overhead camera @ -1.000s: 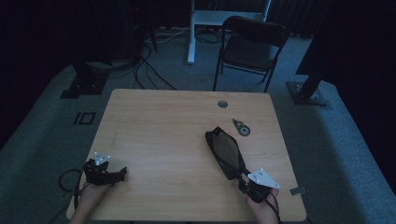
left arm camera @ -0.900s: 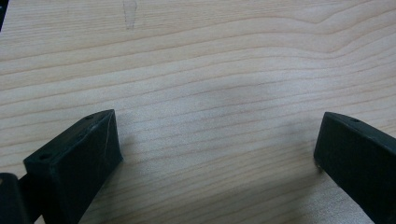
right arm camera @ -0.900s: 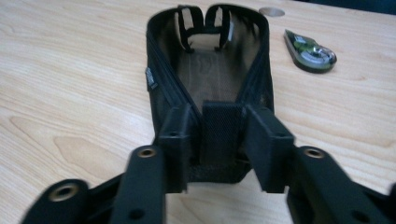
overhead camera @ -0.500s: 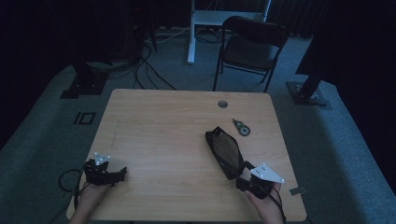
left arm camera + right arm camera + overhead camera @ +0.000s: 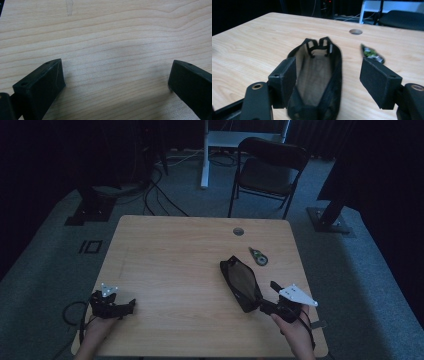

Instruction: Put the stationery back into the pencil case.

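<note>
Right gripper view: your released right gripper point(image 5: 329, 82) straddles the pouch point(image 5: 317, 80); centre its near end, then clench; left gripper point(image 5: 115, 82) rests released.

Tabletop point(image 5: 112, 37): pale wood, visible grain, smooth matt finish. 
Left gripper point(image 5: 115, 82): matt black plastic jaws, faint surface scuffs, screw holes on top. 
Right gripper point(image 5: 328, 82): same matt black plastic, brass-coloured metal eyelets near base. 
Pouch point(image 5: 317, 75) between right gripper's jaws: soft black cloth outside, tan cloth lining, matt. 
Small green item point(image 5: 372, 55) beyond right jaw: slightly glossy; material unclear.
</note>
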Demonstrator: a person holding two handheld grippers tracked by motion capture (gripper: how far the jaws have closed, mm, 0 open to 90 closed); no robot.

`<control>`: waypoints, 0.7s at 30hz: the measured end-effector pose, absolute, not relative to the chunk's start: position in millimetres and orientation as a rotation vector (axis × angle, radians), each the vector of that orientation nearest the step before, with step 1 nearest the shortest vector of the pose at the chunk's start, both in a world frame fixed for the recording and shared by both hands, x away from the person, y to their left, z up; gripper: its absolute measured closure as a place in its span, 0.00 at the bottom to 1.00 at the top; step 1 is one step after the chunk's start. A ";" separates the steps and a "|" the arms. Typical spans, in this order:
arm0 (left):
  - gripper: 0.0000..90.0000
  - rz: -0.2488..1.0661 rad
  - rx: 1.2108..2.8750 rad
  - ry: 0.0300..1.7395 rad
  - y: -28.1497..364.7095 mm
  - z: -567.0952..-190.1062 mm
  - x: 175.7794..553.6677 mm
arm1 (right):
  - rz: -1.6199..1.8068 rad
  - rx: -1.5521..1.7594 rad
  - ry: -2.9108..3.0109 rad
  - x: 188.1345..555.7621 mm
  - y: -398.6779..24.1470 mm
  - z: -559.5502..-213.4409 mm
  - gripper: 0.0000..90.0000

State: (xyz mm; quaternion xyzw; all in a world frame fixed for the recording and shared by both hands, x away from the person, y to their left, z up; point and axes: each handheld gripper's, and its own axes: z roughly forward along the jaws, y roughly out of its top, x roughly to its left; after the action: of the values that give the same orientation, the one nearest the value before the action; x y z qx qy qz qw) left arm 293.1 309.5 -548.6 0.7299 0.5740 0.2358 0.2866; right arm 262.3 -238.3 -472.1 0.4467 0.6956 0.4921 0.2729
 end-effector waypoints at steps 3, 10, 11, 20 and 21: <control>0.01 0.630 1.949 1.534 309.4 -548.7 293.1 | 1.323 1.206 1.855 268.1 -242.6 -467.5 0.32; 0.01 0.630 1.950 1.534 309.4 -548.7 293.2 | 1.319 1.226 1.825 281.8 -249.8 -462.2 0.29; 0.01 0.630 1.950 1.534 309.4 -548.7 293.1 | 1.322 1.233 1.820 284.0 -250.7 -461.8 0.29; 0.01 0.630 1.950 1.534 309.5 -548.6 293.1 | 1.266 1.231 1.802 312.2 -260.2 -464.0 0.30; 0.01 0.630 1.950 1.534 309.4 -548.7 293.1 | 1.268 1.238 1.796 315.0 -261.3 -464.4 0.30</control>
State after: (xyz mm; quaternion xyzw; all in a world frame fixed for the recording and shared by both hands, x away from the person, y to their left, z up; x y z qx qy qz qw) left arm 293.1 309.4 -548.7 0.7297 0.5741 0.2359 0.2870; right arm 315.0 -261.3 -464.4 0.4674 0.6782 0.4786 0.3043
